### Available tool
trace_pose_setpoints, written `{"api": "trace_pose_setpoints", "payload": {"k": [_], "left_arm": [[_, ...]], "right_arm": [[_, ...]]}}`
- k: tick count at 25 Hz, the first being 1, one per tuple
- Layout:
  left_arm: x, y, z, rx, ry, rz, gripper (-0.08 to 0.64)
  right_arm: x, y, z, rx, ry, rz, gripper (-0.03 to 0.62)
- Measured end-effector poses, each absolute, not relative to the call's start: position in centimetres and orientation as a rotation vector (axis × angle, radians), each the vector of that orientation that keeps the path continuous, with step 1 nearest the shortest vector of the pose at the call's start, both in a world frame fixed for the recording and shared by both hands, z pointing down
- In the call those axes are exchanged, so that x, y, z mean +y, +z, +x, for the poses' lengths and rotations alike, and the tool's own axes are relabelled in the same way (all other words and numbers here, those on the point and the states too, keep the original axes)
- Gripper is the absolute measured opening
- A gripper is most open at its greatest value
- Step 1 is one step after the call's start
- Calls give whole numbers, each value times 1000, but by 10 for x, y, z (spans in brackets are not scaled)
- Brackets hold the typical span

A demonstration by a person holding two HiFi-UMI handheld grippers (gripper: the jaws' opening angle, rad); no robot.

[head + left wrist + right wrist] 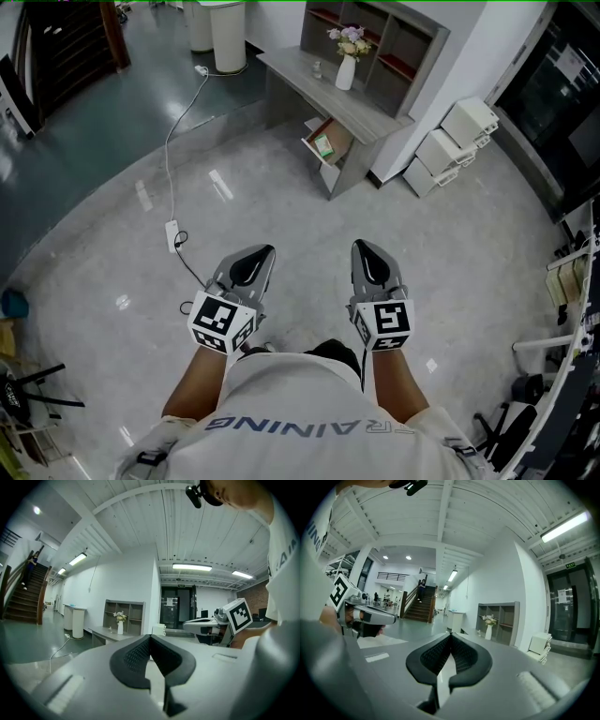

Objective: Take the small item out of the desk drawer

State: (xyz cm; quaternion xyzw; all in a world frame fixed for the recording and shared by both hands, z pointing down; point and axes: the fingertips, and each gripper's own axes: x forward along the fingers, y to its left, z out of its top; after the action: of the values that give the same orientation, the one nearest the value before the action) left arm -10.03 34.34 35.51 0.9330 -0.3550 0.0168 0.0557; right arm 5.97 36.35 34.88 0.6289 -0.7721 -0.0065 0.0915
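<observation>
The small item (323,145) is a pale green thing with a lighter patch, lying flat in the open drawer (341,137). At this range it is too small for me to tell more. The drawer has a brown inside and hangs pulled out below the front edge of the grey worktop (309,82), near its end. On the worktop stands a white vase (346,72) of flowers, with a grey shelf unit (394,42) behind it against the wall.

I stand well apart from all this on the grey floor (281,206). I hold my left claw (263,253) and right claw (364,251) low in front of my body, side by side and a little apart. Both point forward toward the worktop, roughly level. Their marker cubes sit at the back, nearest me, above my bare forearms.

In the left gripper view the two dark ribbed pads meet at their tips with nothing between them, so that claw is closed and empty. The right gripper view shows the same: pads together at the tip and nothing held.
</observation>
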Motion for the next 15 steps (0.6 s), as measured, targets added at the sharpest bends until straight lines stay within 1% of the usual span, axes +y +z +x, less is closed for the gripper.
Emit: {"api": "trace_pose_setpoints", "payload": {"k": [5,15], "left_arm": [[329,373,-124,-1090,92,2797,-2],[256,384,-129,-1166,149,2764,-2]], "right_arm": [[347,369,38,-2264,33,1845,14],[255,380,40,-2338,99,1826,14]]}}
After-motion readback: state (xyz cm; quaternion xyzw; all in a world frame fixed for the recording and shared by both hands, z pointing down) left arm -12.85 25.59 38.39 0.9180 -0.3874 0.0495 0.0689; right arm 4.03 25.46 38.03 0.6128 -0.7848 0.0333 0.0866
